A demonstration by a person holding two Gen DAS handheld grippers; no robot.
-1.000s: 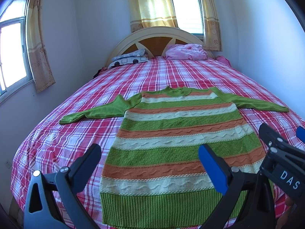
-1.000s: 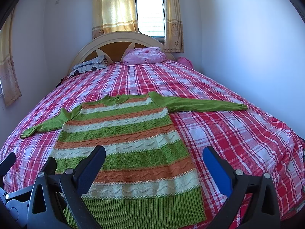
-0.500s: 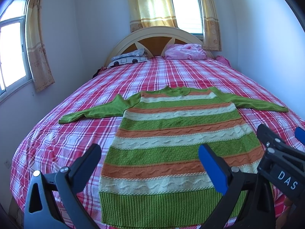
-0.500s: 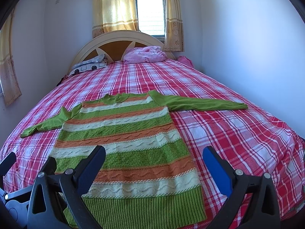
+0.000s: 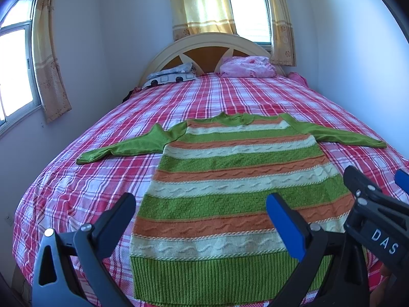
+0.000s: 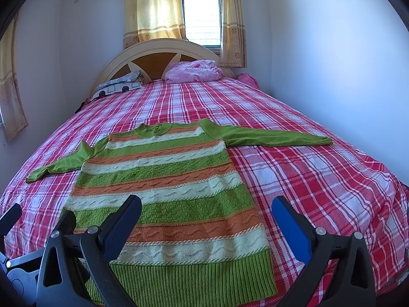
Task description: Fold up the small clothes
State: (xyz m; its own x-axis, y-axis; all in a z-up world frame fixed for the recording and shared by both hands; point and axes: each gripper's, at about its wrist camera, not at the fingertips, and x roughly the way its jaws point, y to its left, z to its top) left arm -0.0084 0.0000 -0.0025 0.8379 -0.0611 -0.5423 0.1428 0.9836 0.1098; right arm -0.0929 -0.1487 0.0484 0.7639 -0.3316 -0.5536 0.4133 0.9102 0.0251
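Observation:
A small knitted sweater (image 5: 230, 184) (image 6: 166, 192) with green, orange and cream stripes lies flat on the bed, hem toward me, both green sleeves spread sideways. My left gripper (image 5: 202, 209) hovers open above the hem's left half, holding nothing. My right gripper (image 6: 207, 215) hovers open over the hem's right corner, also holding nothing. The right gripper's black body (image 5: 375, 217) shows at the right edge of the left wrist view. The left gripper's body (image 6: 15, 243) shows at the lower left of the right wrist view.
The bed (image 5: 230, 97) carries a red, pink and white plaid cover. A patterned pillow (image 5: 173, 75) and a pink bundle (image 5: 248, 66) lie by the cream headboard (image 5: 212, 43). Walls close in on both sides; curtained windows (image 6: 202, 12) stand behind.
Both grippers have drifted slightly; the sweater sits a touch lower and nearer in the views. The sweater itself has not moved, and both grippers stay open.

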